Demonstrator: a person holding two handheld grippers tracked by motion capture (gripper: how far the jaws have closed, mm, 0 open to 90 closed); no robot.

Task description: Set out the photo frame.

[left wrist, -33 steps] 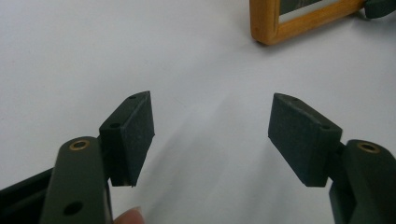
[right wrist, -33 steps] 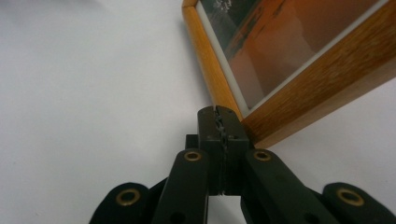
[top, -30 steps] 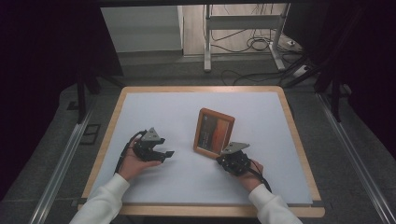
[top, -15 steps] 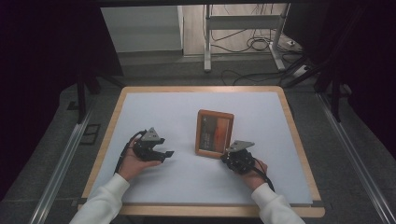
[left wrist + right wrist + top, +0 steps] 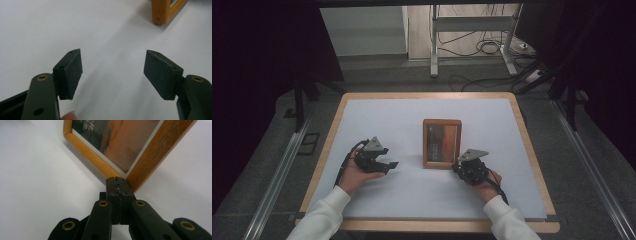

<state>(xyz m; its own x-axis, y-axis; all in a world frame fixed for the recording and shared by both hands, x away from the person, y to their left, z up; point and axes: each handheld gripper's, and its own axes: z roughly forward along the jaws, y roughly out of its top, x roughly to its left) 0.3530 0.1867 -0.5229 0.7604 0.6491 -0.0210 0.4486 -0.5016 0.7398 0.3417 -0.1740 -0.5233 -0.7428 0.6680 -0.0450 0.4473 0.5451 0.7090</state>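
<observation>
A wooden picture frame [image 5: 442, 142] with an orange-brown picture lies flat on the white tabletop [image 5: 412, 200], square to its edges. My right gripper [image 5: 458, 167] is shut with nothing between its pads. In the right gripper view its tips [image 5: 117, 180] sit against the near corner of the picture frame [image 5: 147, 157]. My left gripper [image 5: 389, 165] rests on the table left of the frame, apart from it. Its jaws stand wide open and empty [image 5: 112, 53]. A corner of the frame [image 5: 160, 11] shows far ahead on the right of the left gripper view.
The table has a light wooden rim [image 5: 532, 150]. Metal rails [image 5: 277, 175] run along both sides on the floor. Behind the table stand a metal rack [image 5: 469, 25] and loose cables [image 5: 484, 47]. Bare white surface lies behind and left of the frame.
The frame has swung from a tilted lie to square with the table edges. My right gripper has shifted a little to the right at the frame's near corner. The left gripper has kept still.
</observation>
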